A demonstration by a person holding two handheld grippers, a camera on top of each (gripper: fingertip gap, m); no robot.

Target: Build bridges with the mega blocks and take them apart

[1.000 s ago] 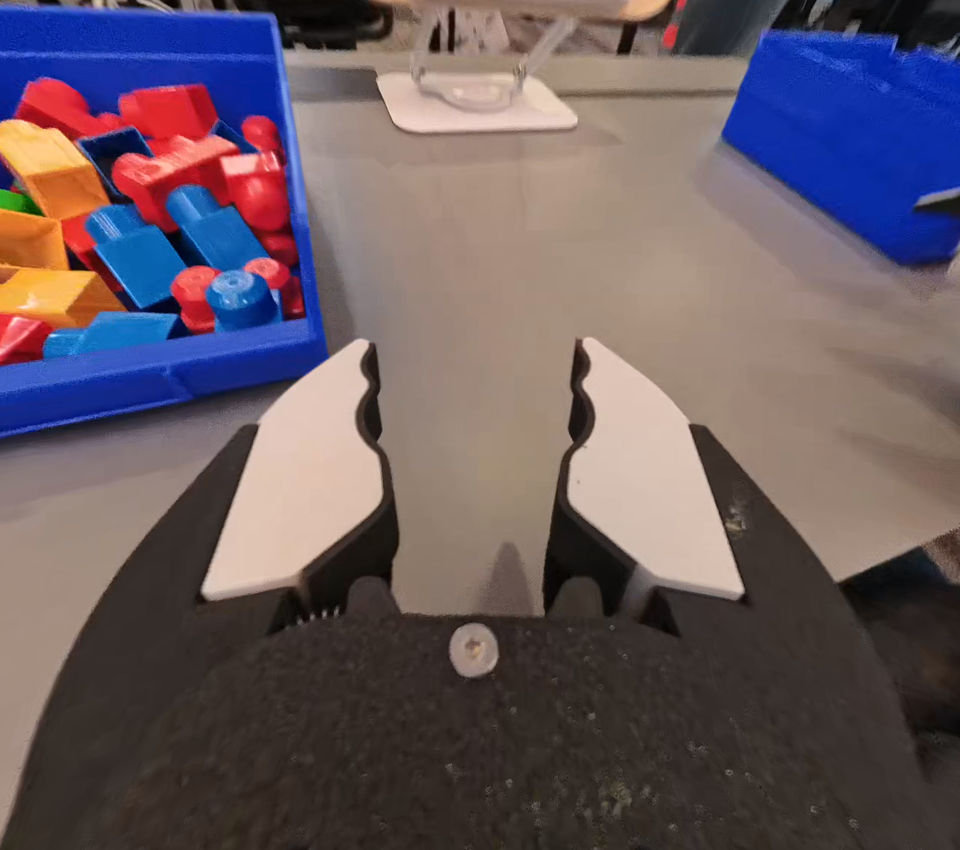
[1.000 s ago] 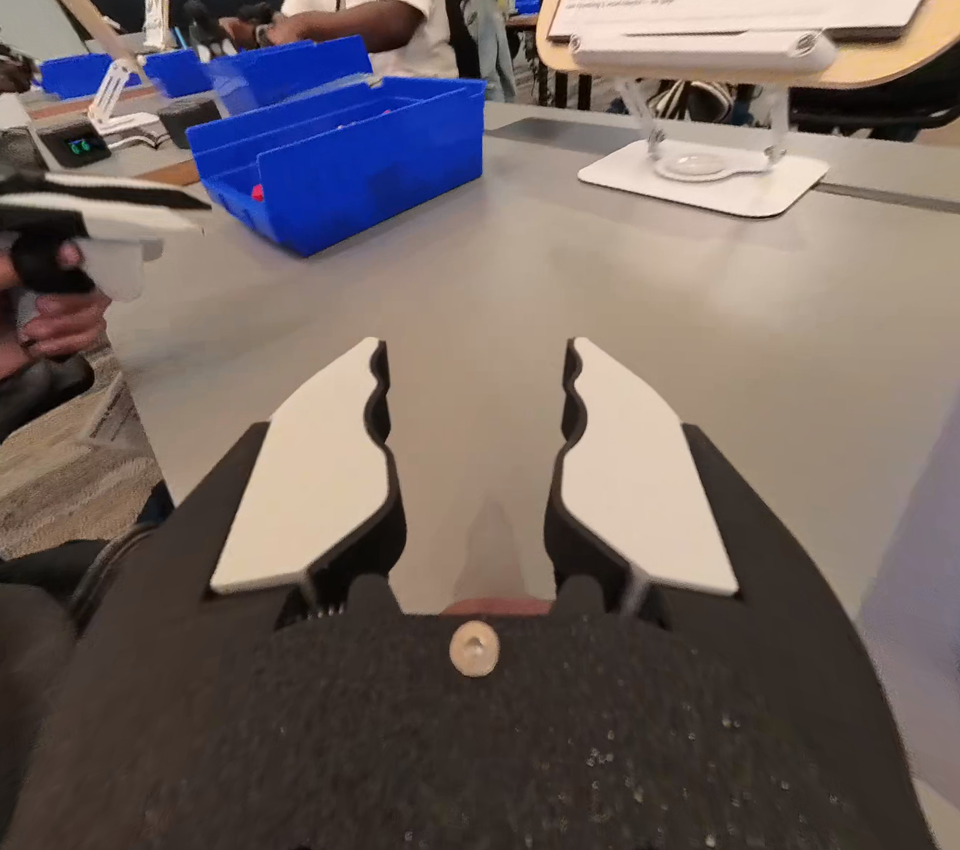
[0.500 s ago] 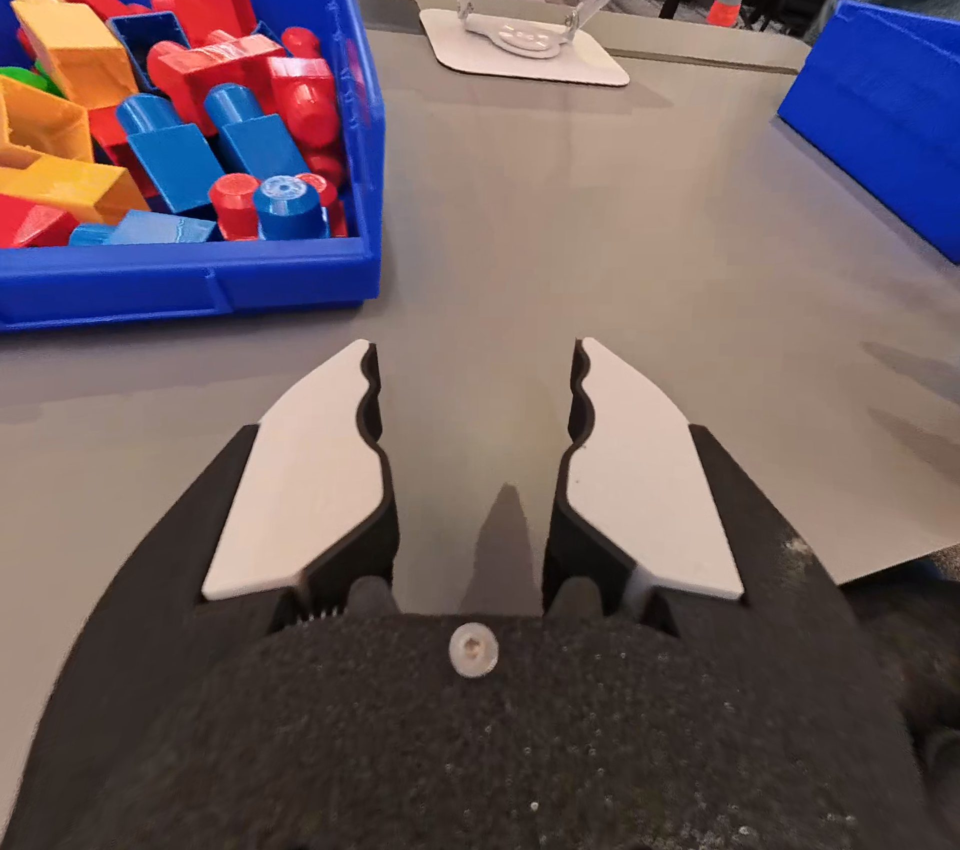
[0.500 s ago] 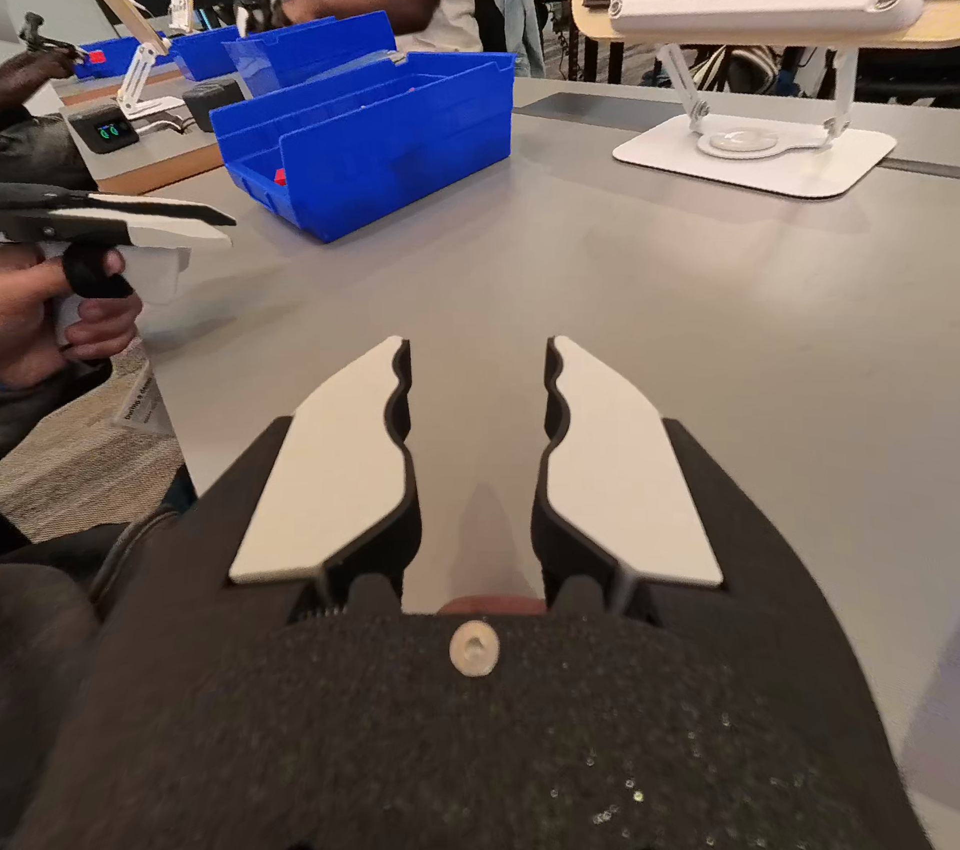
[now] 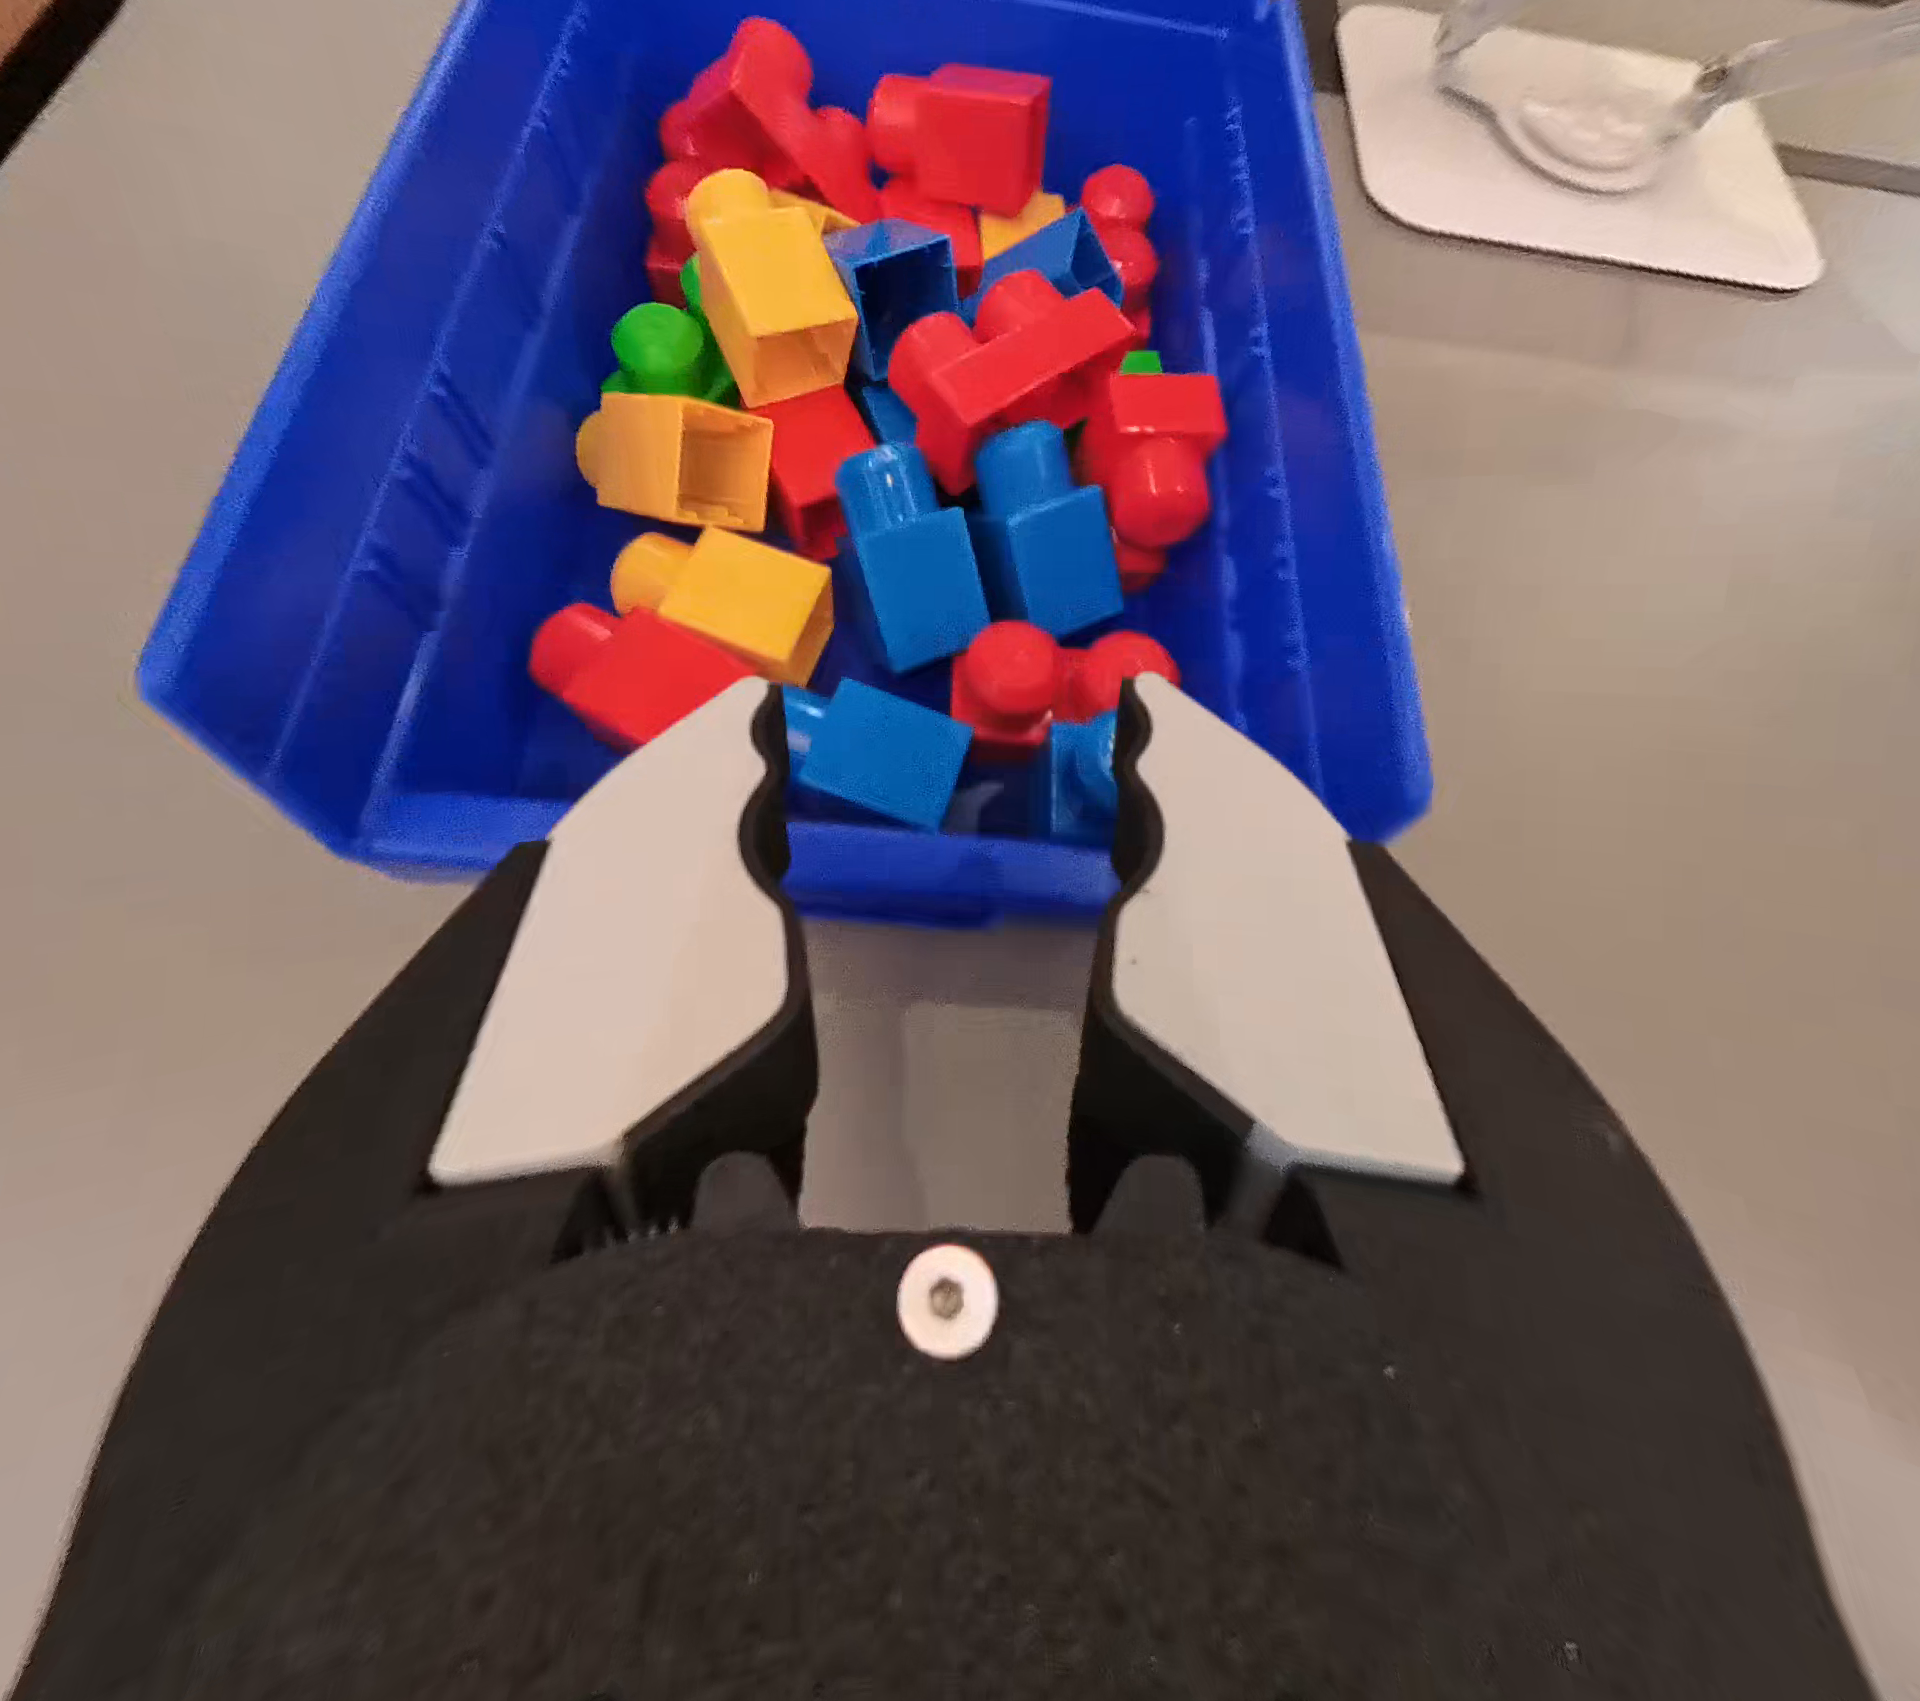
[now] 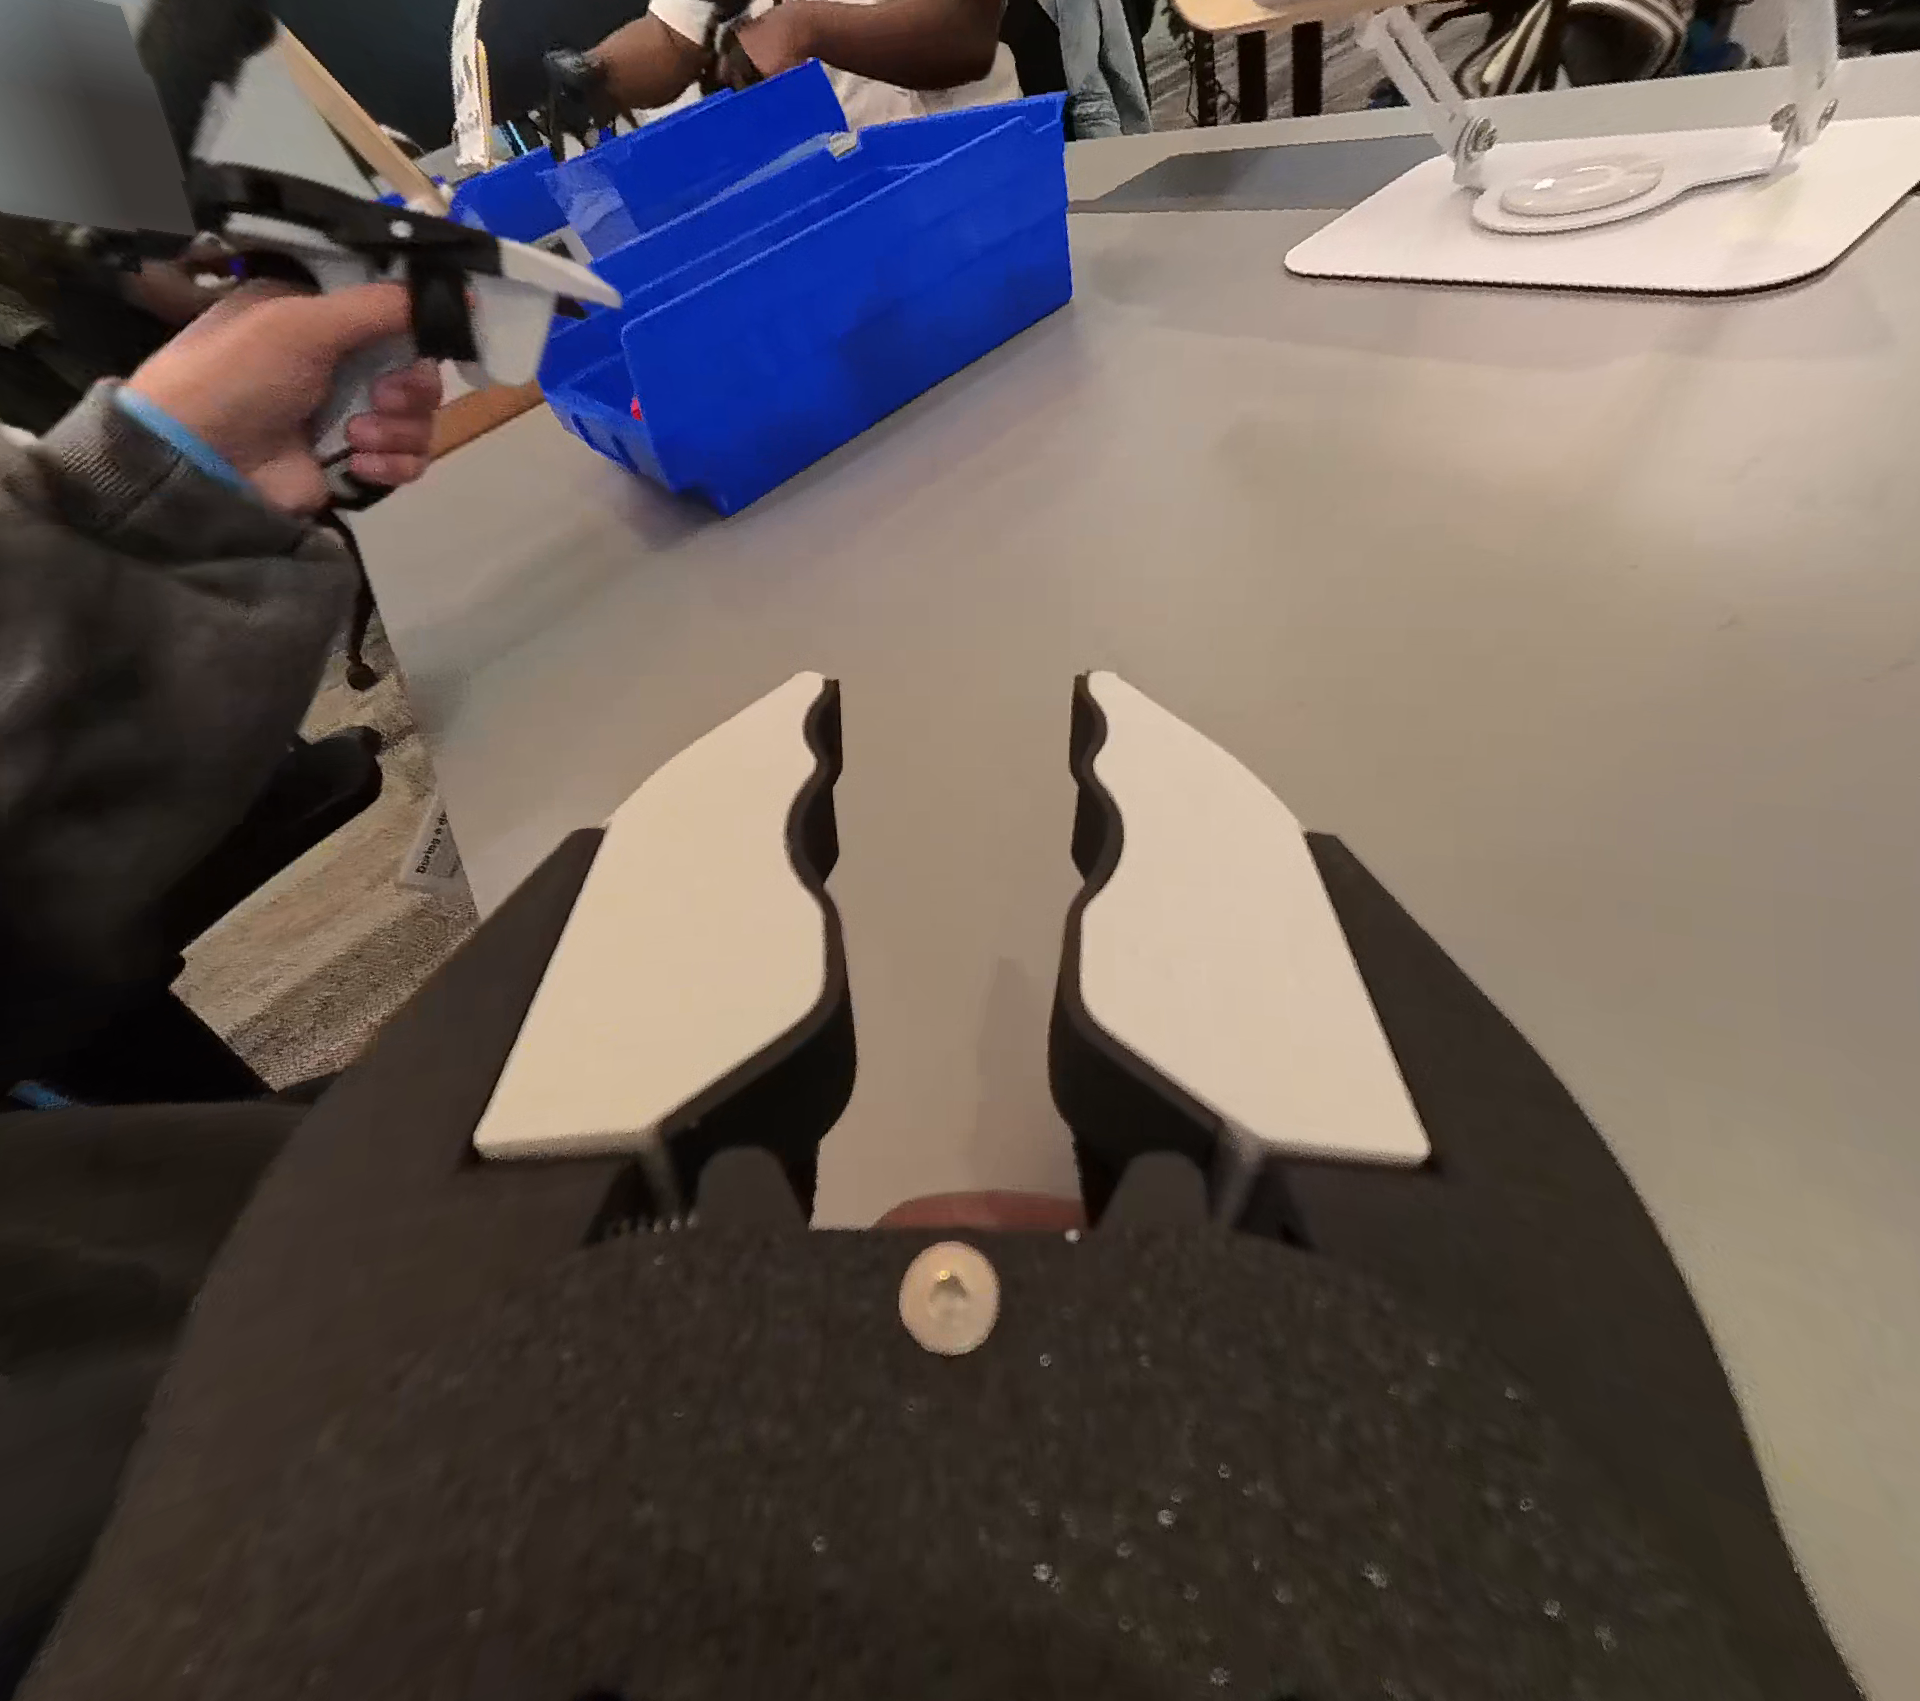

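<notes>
Counter (image 5: 1610, 612): grey, bare around the bin.

Blue bin (image 5: 1340, 446): half a second ago at upper left of the left wrist view; now centred, seen from above, its near wall just past the fingertips.

Left hand-held gripper (image 5: 943, 701): has swung over the bin's near edge; jaws apart, holding nothing.

Right hand-held gripper (image 6: 954, 695): low over bare counter, well apart from the bin; jaws spread, slightly wider than before, empty.

Mega blocks (image 5: 904, 404): loose heap inside the bin, toward its right side; red, blue, yellow, a few green; single-stud and two-stud pieces, several tipped with hollow undersides showing. None joined into a bridge.
</notes>
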